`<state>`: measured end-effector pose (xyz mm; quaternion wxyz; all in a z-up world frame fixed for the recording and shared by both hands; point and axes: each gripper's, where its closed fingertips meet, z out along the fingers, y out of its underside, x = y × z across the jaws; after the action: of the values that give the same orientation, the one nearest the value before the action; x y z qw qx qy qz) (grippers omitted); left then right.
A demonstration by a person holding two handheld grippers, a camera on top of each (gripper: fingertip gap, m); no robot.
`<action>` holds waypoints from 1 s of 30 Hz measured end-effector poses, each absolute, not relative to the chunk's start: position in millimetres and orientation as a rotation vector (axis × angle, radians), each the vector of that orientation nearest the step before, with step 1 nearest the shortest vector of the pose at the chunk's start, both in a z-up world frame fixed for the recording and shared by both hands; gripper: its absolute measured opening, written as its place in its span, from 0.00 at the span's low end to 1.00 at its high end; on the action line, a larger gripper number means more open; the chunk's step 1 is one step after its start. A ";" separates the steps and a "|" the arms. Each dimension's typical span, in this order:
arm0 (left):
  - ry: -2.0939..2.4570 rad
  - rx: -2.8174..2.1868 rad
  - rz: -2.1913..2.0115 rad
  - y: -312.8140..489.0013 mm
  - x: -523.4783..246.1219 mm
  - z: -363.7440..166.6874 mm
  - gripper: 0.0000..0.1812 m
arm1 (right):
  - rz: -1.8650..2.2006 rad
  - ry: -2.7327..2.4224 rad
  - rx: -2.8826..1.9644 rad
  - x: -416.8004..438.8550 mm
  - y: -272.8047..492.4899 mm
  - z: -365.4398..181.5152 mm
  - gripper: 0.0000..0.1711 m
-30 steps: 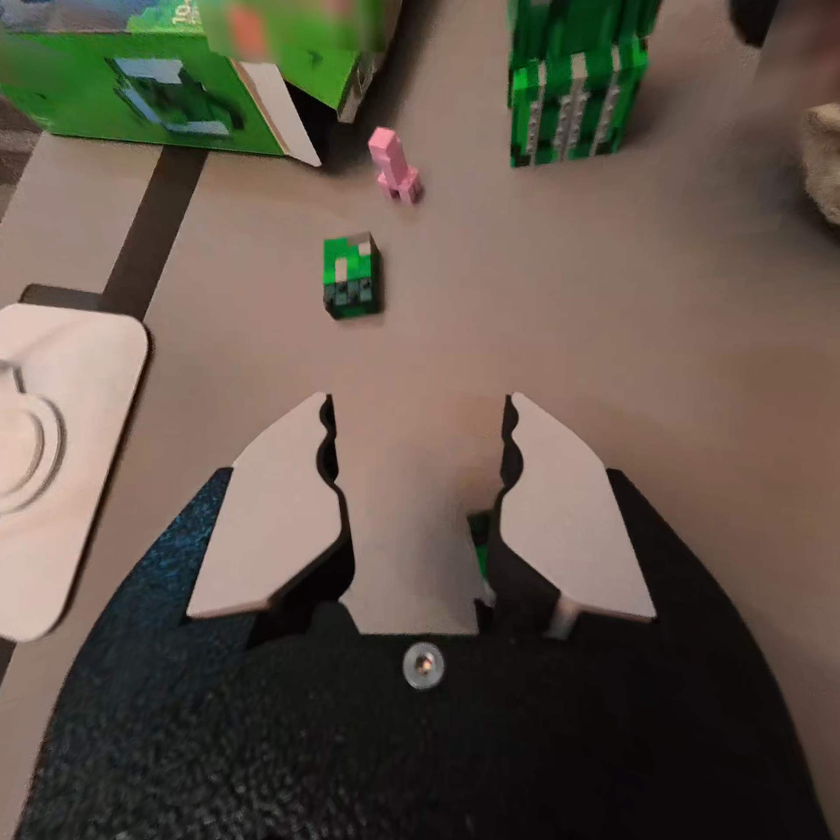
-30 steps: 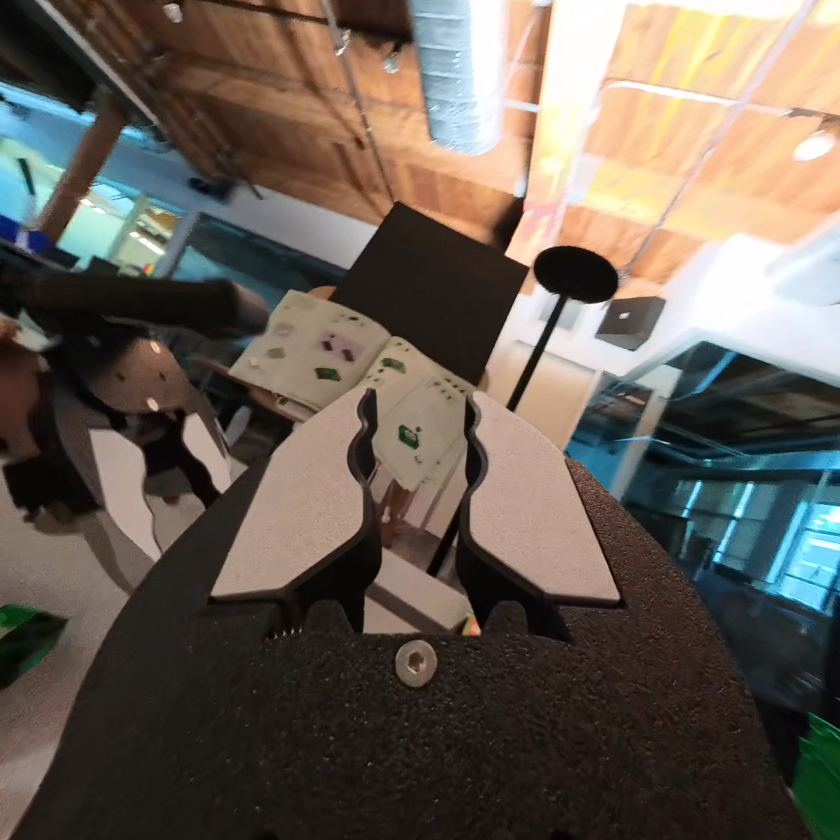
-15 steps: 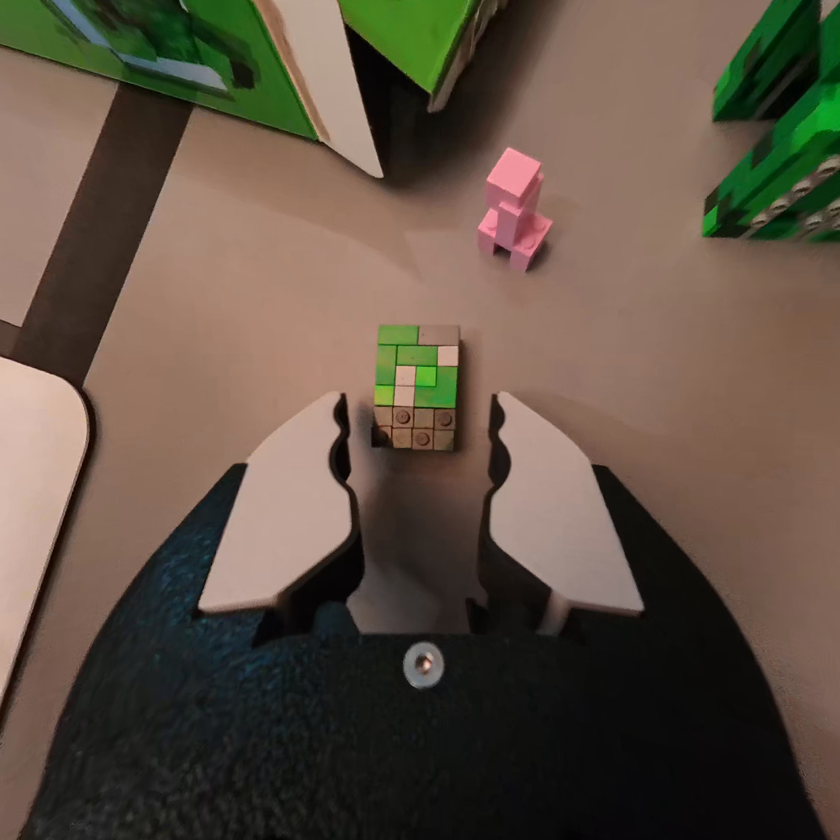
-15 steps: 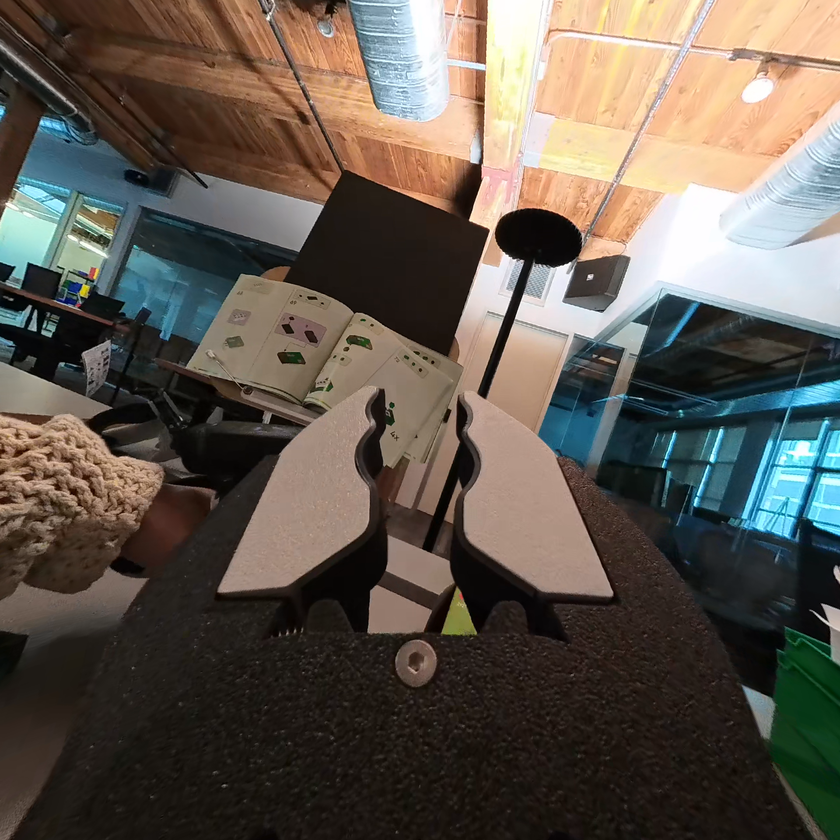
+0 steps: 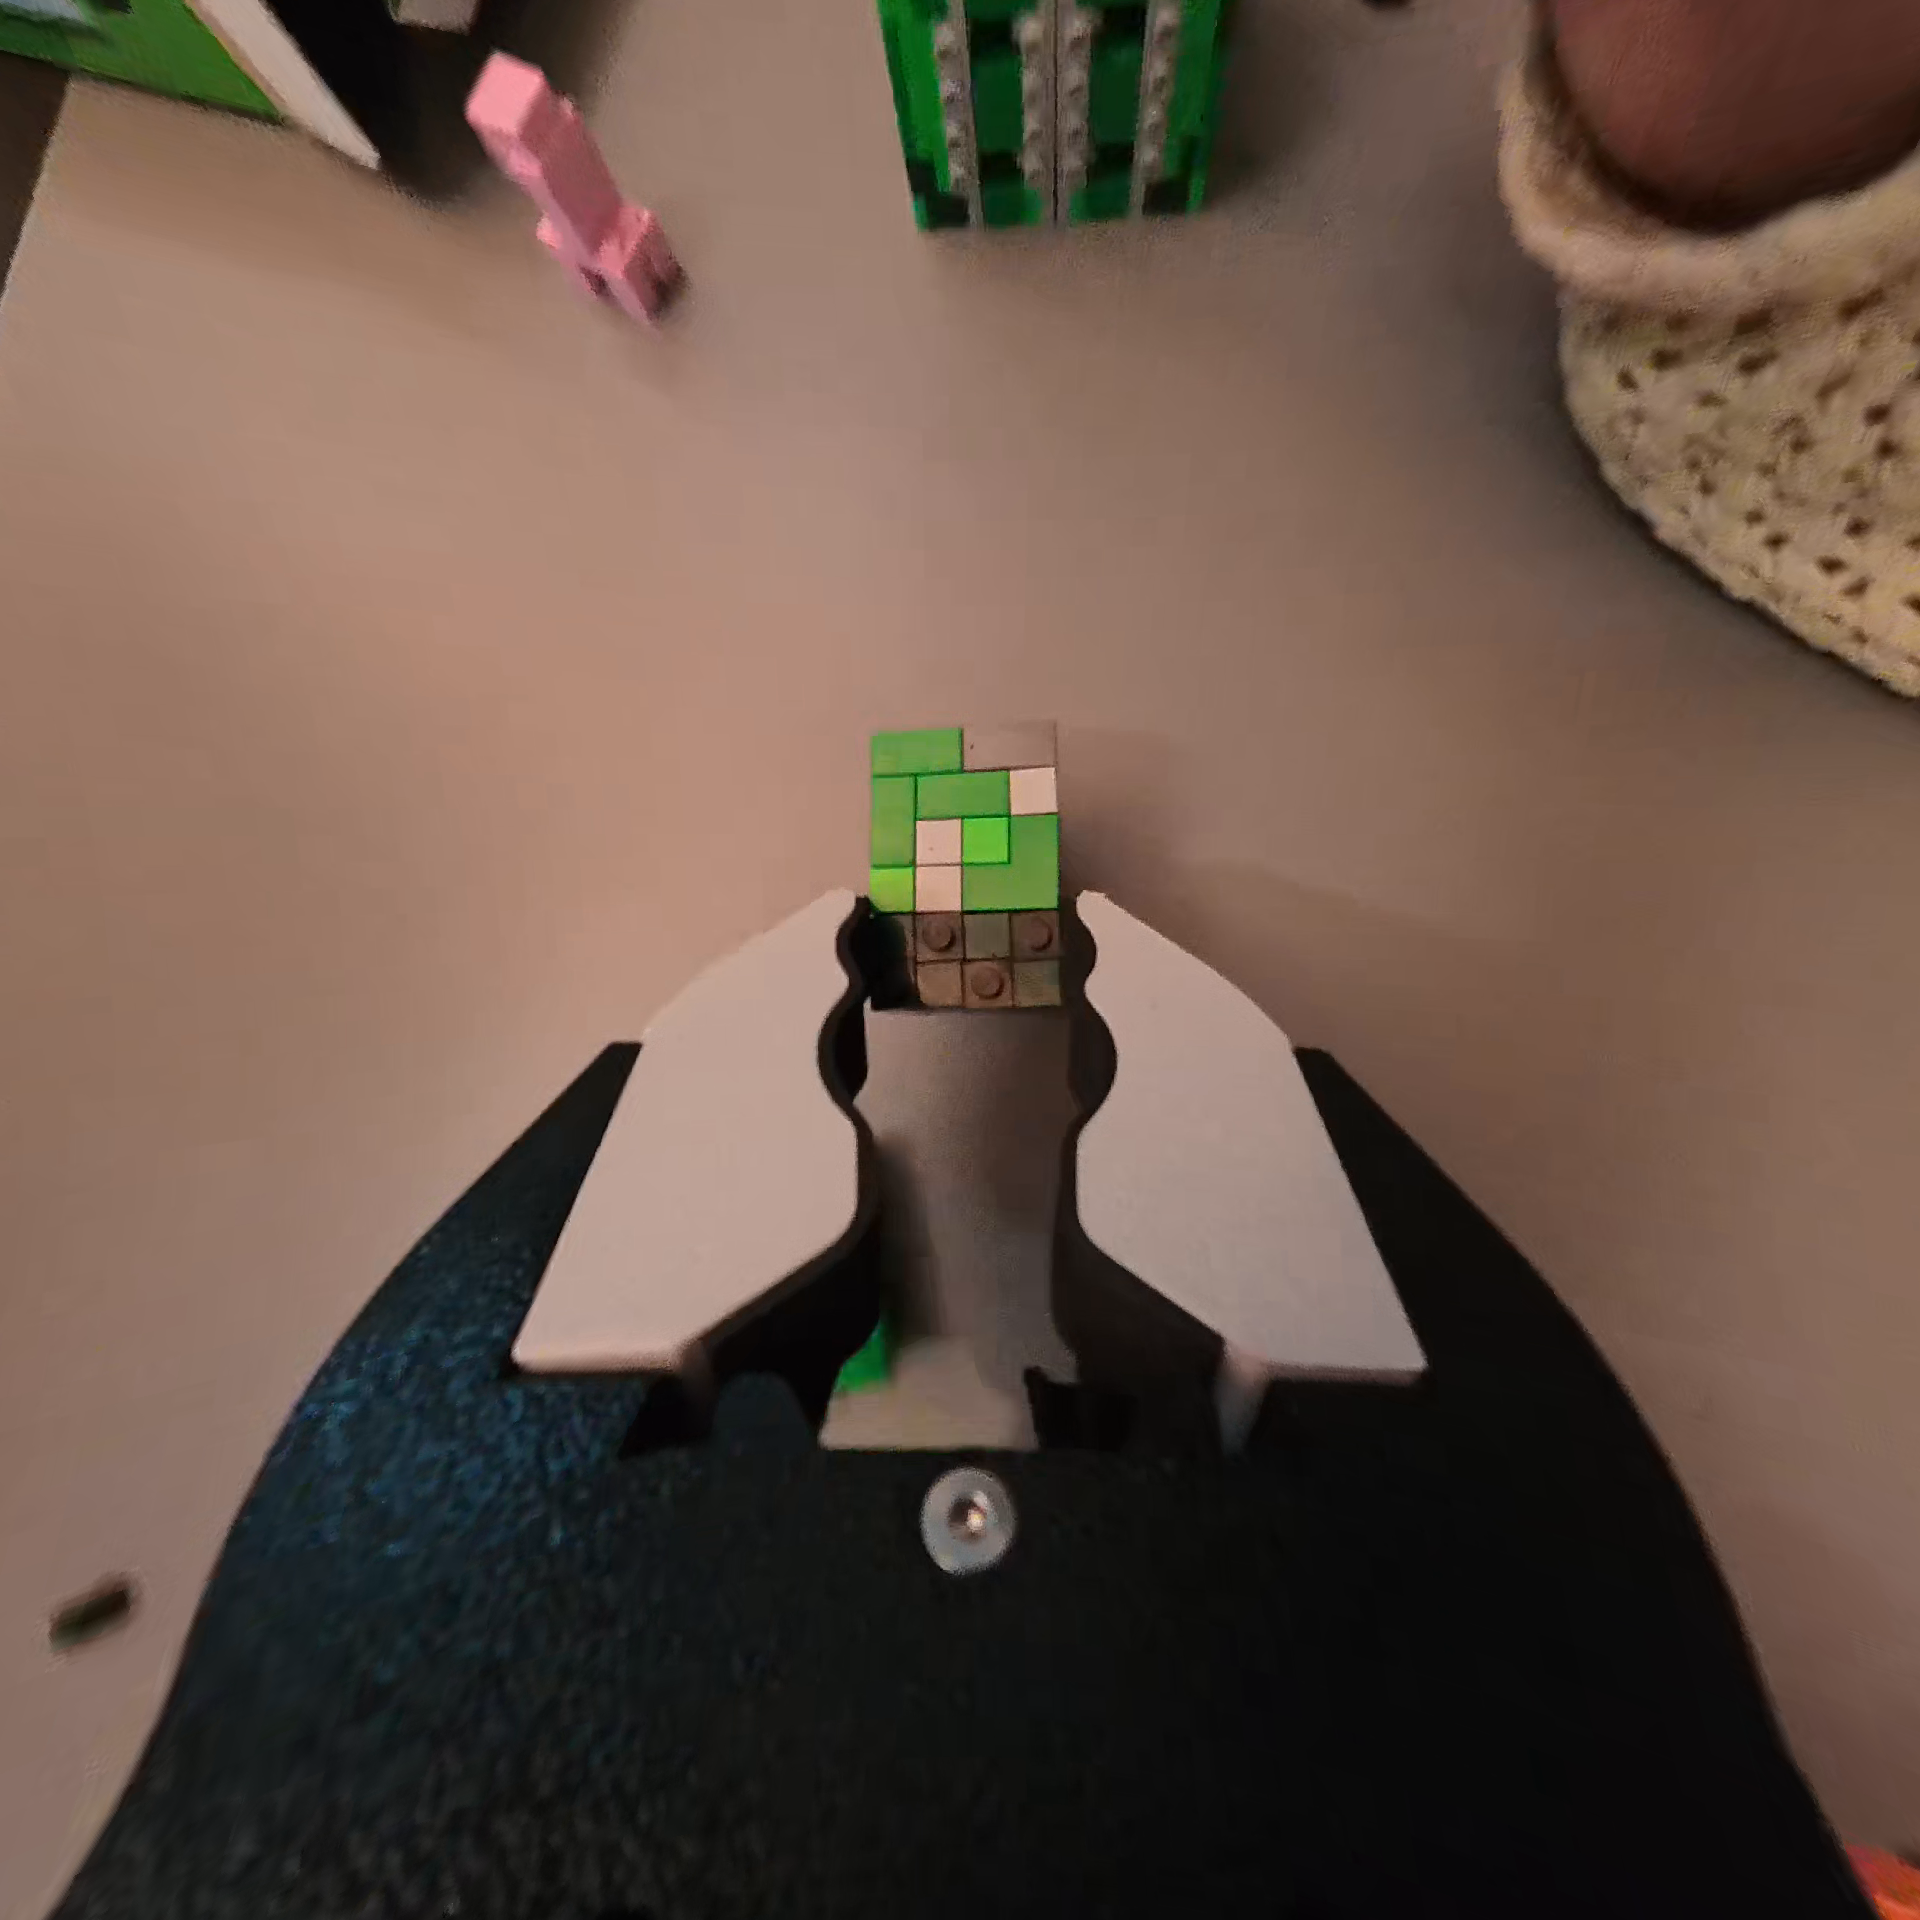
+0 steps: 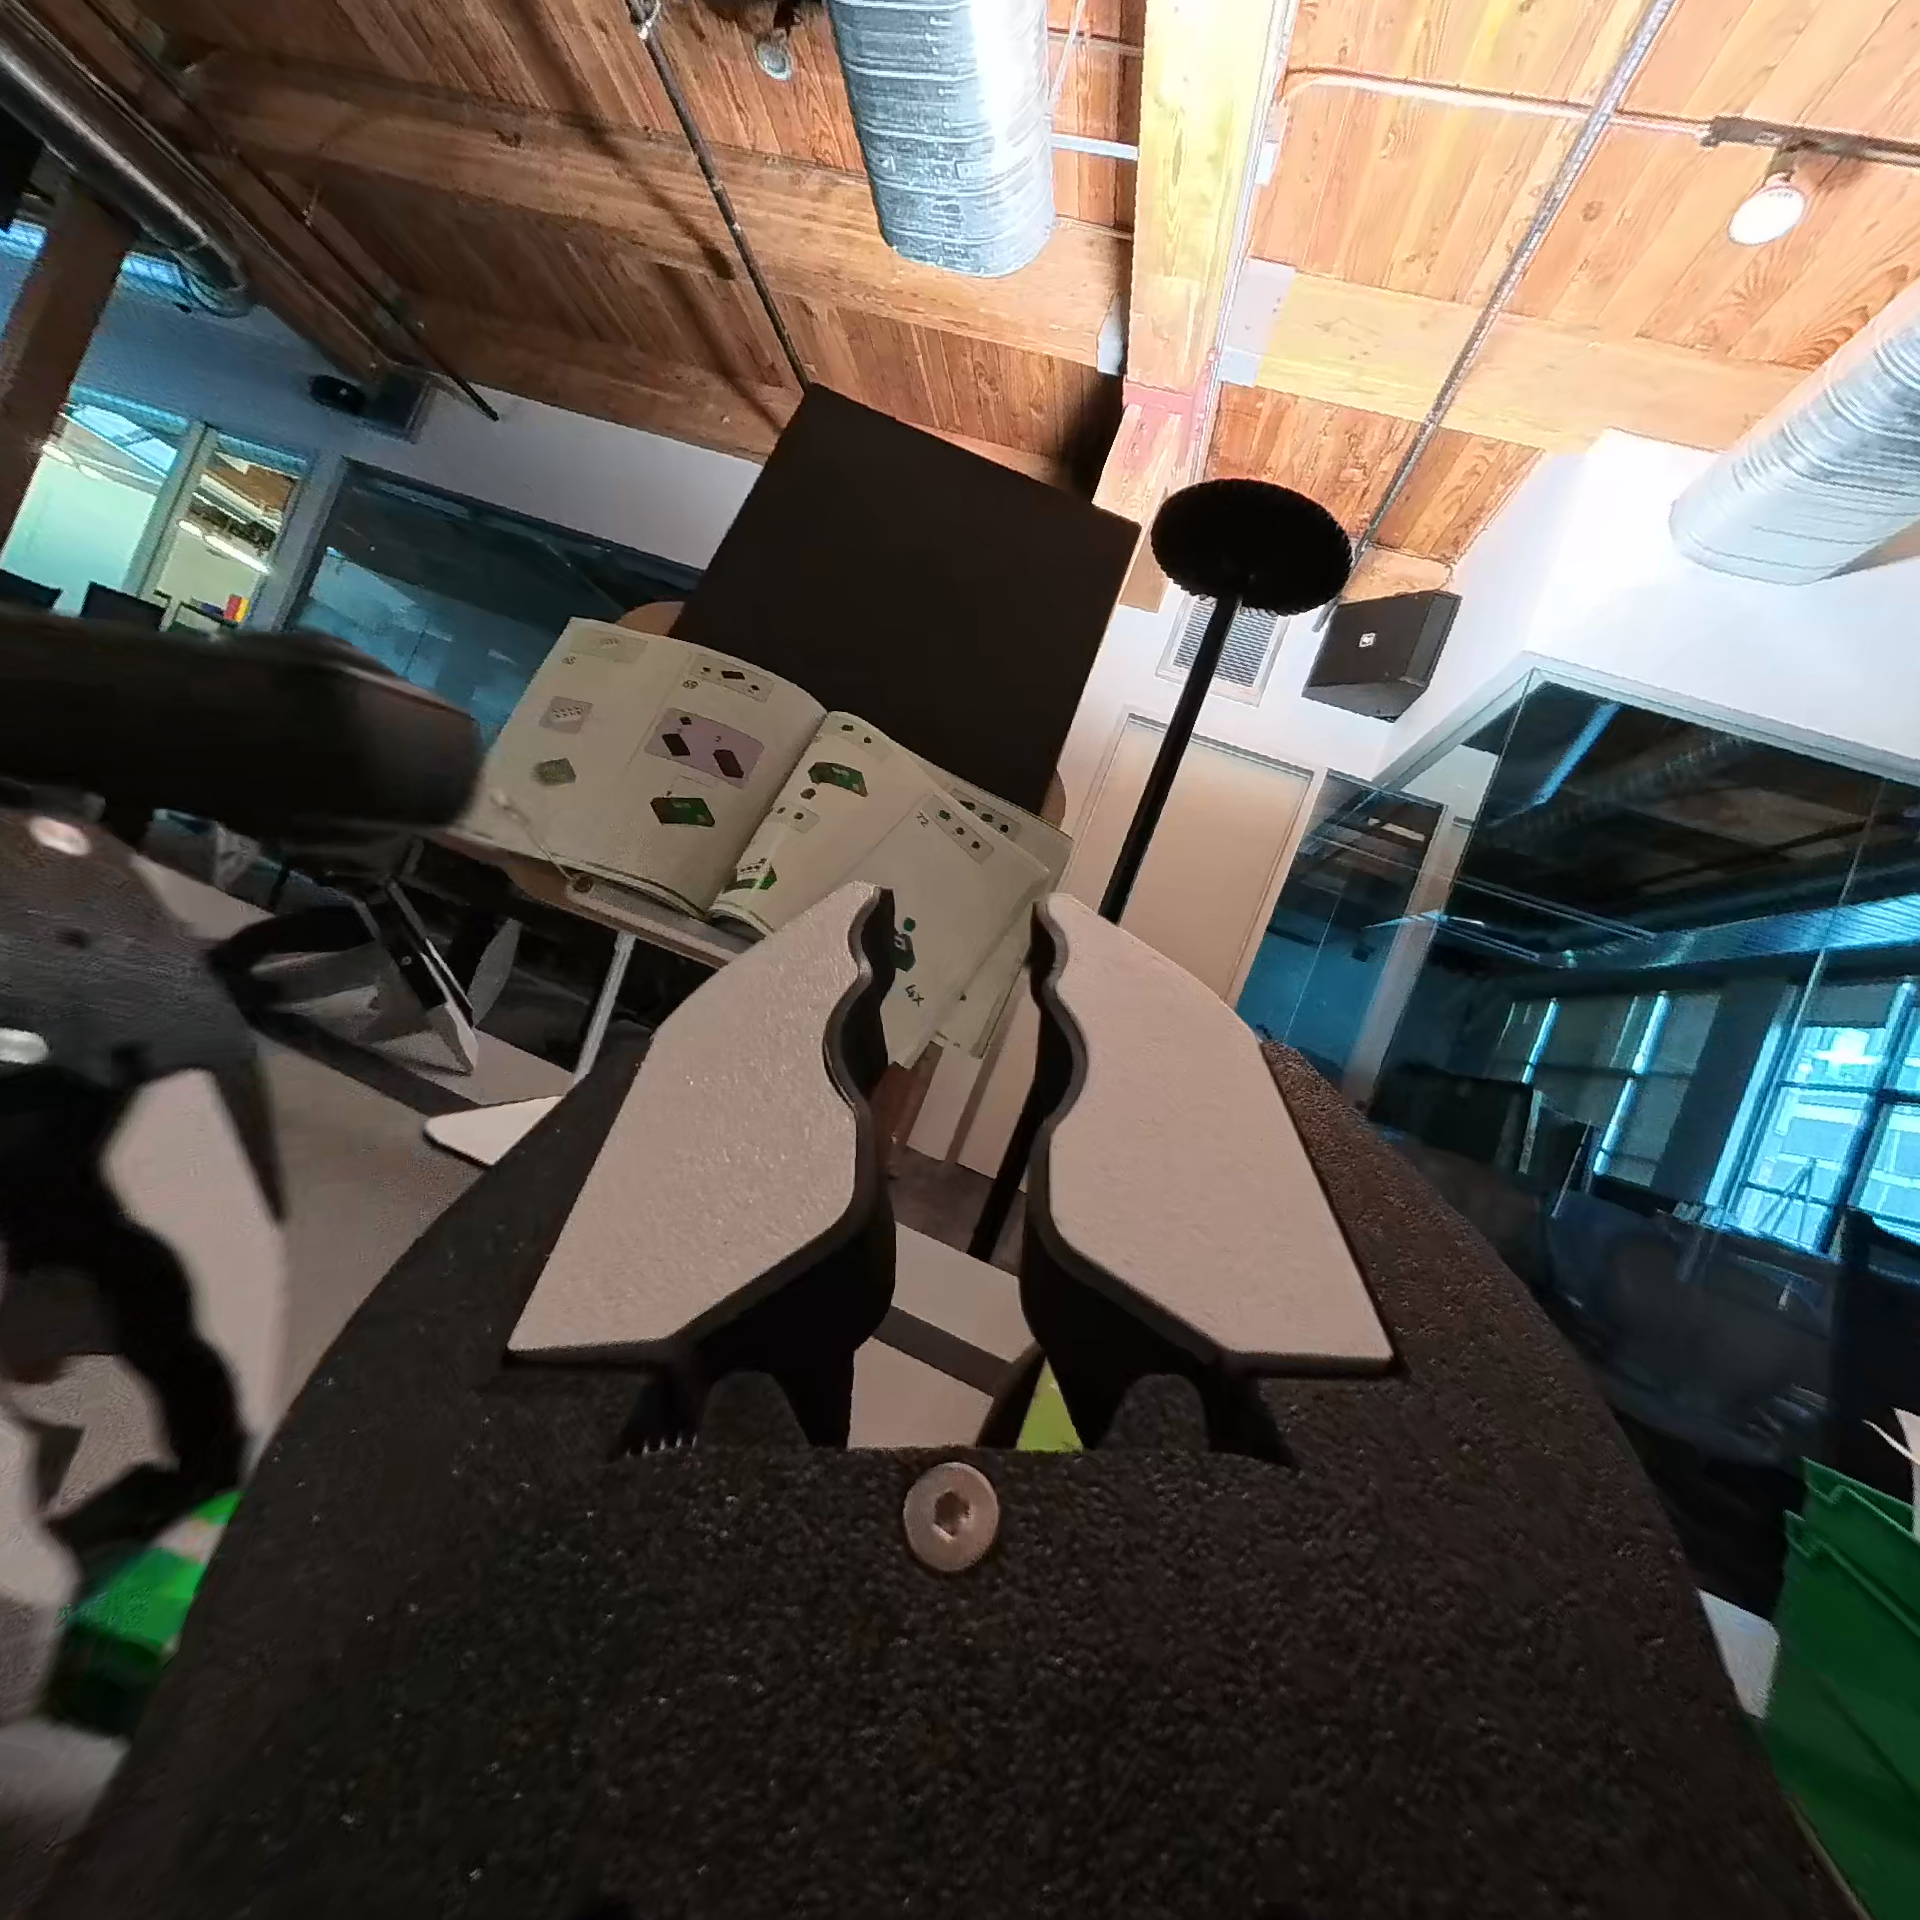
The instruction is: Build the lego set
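A small green block [image 5: 964, 831] with white and grey tiles and a dark studded near end lies on the grey table [image 5: 416, 675]. My left gripper [image 5: 966, 935] is low over the table, and its jaws press both sides of the block's near end. My right gripper [image 6: 961, 925] points up towards the ceiling, jaws a narrow gap apart with nothing between them. The left gripper also shows blurred at the left of the right wrist view [image 6: 156, 1247].
A pink pig figure [image 5: 582, 197] and a tall green build [image 5: 1049, 104] stand at the far edge. The green box [image 5: 156, 62] is far left. A hand in a cream knitted sleeve [image 5: 1714, 364] is far right. An open instruction booklet [image 6: 727, 769] stands on a stand. There is about 20 cm between the tips of the two grippers.
My left gripper moved forward over the green block and its jaws narrowed onto the block's near end. The right wrist view swung slightly and the left gripper came into it at the left.
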<state>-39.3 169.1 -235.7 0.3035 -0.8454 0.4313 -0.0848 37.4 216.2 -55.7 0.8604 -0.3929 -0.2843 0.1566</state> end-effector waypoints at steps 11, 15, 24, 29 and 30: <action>0.971 -2.354 -0.046 102.4 -51.4 -264.9 0.25 | 0.356 -0.725 -0.829 2.4 202.8 -77.7 0.12; 0.918 -2.293 -0.105 101.1 -56.0 -245.7 0.38 | 0.352 -0.768 -0.858 -7.2 204.1 -91.9 0.12; -0.044 -1.872 0.397 149.2 -299.3 -154.8 0.27 | 0.387 -0.829 -0.980 -27.1 219.4 -135.9 0.11; -0.270 -1.767 0.558 165.3 -382.6 -178.7 0.25 | 0.313 -0.855 -1.012 -28.7 224.0 -142.8 0.11; -0.269 -1.751 0.584 169.4 -387.7 -181.2 0.25 | 0.294 -0.865 -1.026 -29.1 226.2 -145.8 0.11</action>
<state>-387.7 169.4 -181.2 0.5959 -0.7539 -0.1158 0.2515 -29.1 226.2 -145.8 0.7734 -0.4735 -0.3991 0.1356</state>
